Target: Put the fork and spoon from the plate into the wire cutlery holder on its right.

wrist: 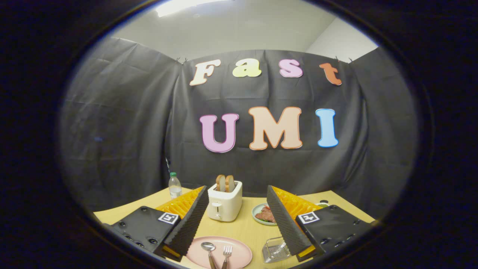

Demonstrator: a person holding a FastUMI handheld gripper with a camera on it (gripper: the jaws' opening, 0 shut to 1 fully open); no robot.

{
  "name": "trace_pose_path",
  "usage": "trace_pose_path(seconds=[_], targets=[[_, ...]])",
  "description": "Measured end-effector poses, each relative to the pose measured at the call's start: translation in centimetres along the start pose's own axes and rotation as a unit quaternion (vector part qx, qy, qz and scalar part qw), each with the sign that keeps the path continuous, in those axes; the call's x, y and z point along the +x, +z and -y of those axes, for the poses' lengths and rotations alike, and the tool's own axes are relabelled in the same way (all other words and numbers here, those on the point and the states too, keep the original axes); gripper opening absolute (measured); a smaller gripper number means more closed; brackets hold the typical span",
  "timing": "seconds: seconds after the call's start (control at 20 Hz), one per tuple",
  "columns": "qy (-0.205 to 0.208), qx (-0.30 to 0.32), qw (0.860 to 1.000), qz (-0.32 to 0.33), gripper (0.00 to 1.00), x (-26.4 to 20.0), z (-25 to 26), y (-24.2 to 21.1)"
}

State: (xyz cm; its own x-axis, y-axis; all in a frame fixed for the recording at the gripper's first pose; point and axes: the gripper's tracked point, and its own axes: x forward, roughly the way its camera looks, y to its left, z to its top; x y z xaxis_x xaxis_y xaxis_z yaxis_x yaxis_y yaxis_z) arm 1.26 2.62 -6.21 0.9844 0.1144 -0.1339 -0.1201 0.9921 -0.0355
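A pink plate (239, 251) lies on the wooden table, low between my fingers. On it rest a metal spoon (208, 247) on the left and a metal fork (227, 252) on the right, heads pointing away from me. The wire cutlery holder (275, 249) stands just right of the plate, partly behind my right finger. My gripper (237, 196) is open and held above the table, its fingers wide apart with nothing between them.
A white toaster (224, 205) with two bread slices stands beyond the plate. A small green plate of food (261, 214) sits to its right. A clear water bottle (174, 186) stands at the back left. The black cloth wall closes the table's far side.
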Motion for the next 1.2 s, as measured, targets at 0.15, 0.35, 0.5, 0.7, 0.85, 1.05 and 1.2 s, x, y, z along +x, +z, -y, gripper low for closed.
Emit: trace_pose_path(seconds=[0.15,0.35,0.5,0.7,0.85,1.05,1.2], targets=[[0.014,-0.003,0.999,-0.033,0.99,0.5,-0.5,-2.7],[0.036,-0.012,0.995,-0.088,0.99,1.2,-1.0,-7.1],[0.047,-0.012,0.988,-0.146,1.00,1.3,-1.2,-11.3],[0.054,-0.024,0.975,-0.216,1.00,0.9,-1.3,-16.5],[0.068,-0.032,0.962,-0.261,1.00,0.3,-1.8,-20.0],[0.071,-0.047,0.948,-0.306,1.00,0.0,-1.4,-23.8],[0.075,-0.070,0.937,-0.334,0.99,-0.7,-1.2,-25.9]])
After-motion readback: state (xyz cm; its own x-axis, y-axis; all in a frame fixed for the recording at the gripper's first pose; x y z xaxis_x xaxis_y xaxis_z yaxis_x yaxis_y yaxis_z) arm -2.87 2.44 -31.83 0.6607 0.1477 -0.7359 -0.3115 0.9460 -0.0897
